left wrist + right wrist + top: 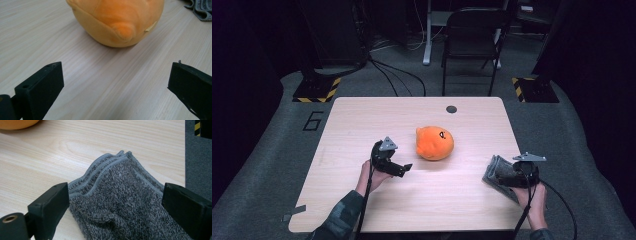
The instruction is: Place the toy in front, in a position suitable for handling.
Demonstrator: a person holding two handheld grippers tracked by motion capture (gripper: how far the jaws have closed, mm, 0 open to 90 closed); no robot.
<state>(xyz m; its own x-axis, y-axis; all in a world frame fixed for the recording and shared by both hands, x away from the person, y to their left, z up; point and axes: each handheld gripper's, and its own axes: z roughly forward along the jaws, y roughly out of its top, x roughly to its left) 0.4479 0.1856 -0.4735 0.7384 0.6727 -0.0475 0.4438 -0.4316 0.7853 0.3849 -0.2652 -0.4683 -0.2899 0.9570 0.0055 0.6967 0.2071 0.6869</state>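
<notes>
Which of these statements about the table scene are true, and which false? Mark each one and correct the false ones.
1. The plush toy is orange. True.
2. The left gripper is shut on the toy. False: its jaws stand open, short of the toy.
3. The grey cloth lies folded between the right gripper's open jaws. True.
4. The cloth lies on top of the toy. False: it lies apart from it, near the table's right edge.
</notes>
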